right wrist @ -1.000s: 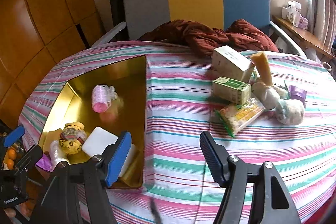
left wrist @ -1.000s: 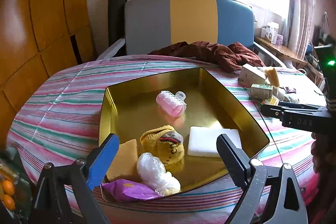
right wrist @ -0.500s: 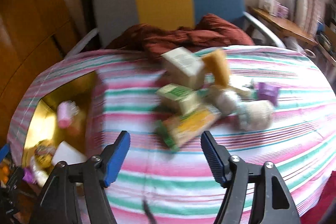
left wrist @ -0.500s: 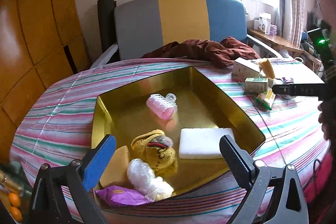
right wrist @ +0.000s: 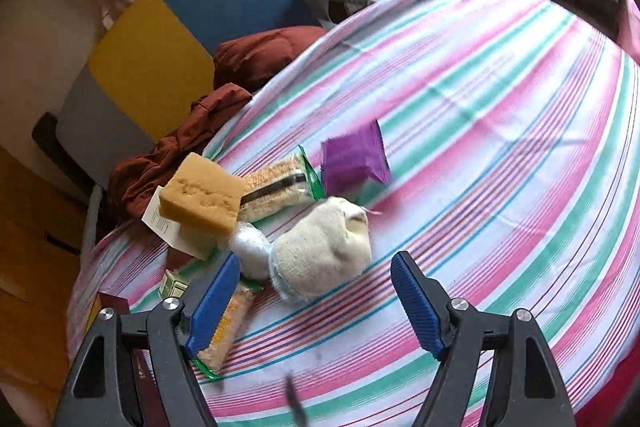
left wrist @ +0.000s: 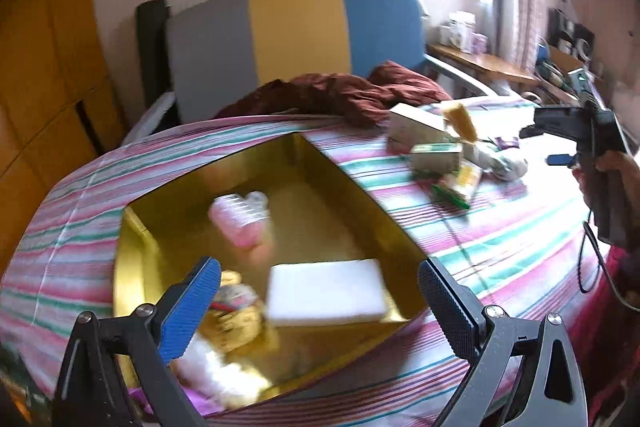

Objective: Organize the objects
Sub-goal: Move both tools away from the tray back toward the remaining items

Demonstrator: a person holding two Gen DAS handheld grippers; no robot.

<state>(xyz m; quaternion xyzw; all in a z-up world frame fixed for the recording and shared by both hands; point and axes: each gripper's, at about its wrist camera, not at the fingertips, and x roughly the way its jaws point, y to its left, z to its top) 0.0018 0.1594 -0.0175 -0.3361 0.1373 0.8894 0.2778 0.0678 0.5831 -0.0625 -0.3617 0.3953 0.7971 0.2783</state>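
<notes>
Right claw [right wrist: 316,291] swung from gold tray [left wrist: 132,255] to rolled sock [right wrist: 320,255], jaws just widened, empty; left claw [left wrist: 320,303] apart, empty.

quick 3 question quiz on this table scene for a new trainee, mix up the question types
1. True or false: the white foam block lies inside the gold tray.
2. Which item lies nearest the right gripper? A) cream sock B) purple packet C) tan sponge
3. Fill in: neither gripper, including the left gripper, holds anything; both sets of jaws stand ____.

Key: 1 true; 2 A; 3 open
</notes>
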